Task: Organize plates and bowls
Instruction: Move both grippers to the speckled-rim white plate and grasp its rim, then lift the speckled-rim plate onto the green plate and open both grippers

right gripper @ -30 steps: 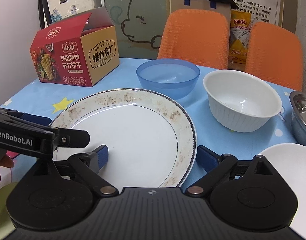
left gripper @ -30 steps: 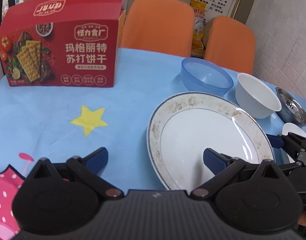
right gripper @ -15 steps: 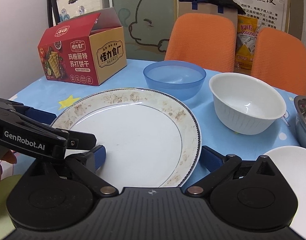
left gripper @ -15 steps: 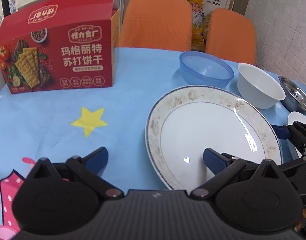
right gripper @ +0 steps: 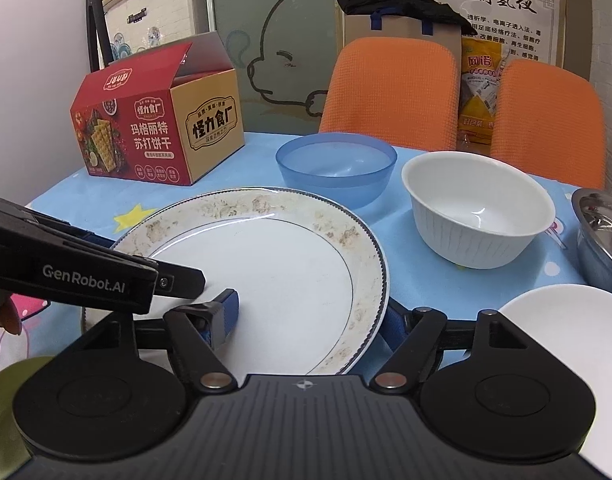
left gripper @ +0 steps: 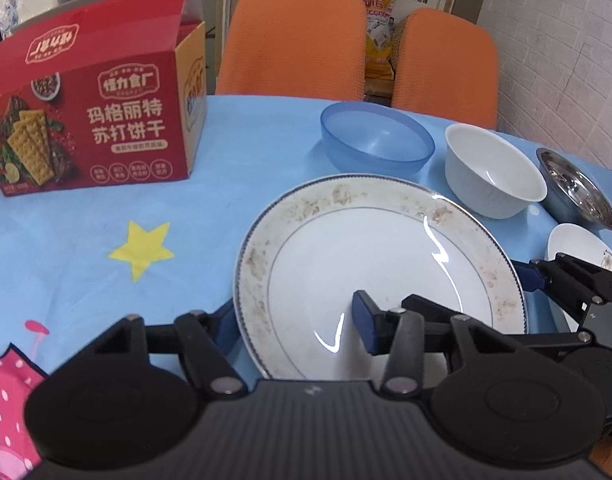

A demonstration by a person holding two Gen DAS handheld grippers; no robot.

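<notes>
A large white plate (left gripper: 386, 260) (right gripper: 286, 248) with a brown-speckled rim lies on the blue tablecloth (left gripper: 86, 232). My left gripper (left gripper: 296, 326) straddles its near left rim. One blue pad rests over the plate's well, the other sits outside, half hidden below the rim, and the jaws are closing. My right gripper (right gripper: 310, 318) straddles the near right rim the same way, with its right finger tucked under the edge. Behind the plate stand a blue bowl (left gripper: 376, 142) (right gripper: 336, 164), a white bowl (left gripper: 492, 172) (right gripper: 478, 208) and a steel bowl (left gripper: 578, 192) (right gripper: 602, 232).
A small white plate (left gripper: 578, 244) (right gripper: 566, 320) lies at the near right. A red cracker box (left gripper: 94, 120) (right gripper: 154, 128) stands at the back left. Two orange chairs (left gripper: 294, 40) line the far side of the table. A green object (right gripper: 2, 400) sits at the near left.
Both grippers' fingers have drawn inward around the plate's rims, the left one much more. The left camera has edged closer to the plate. The dishes have stayed in place.
</notes>
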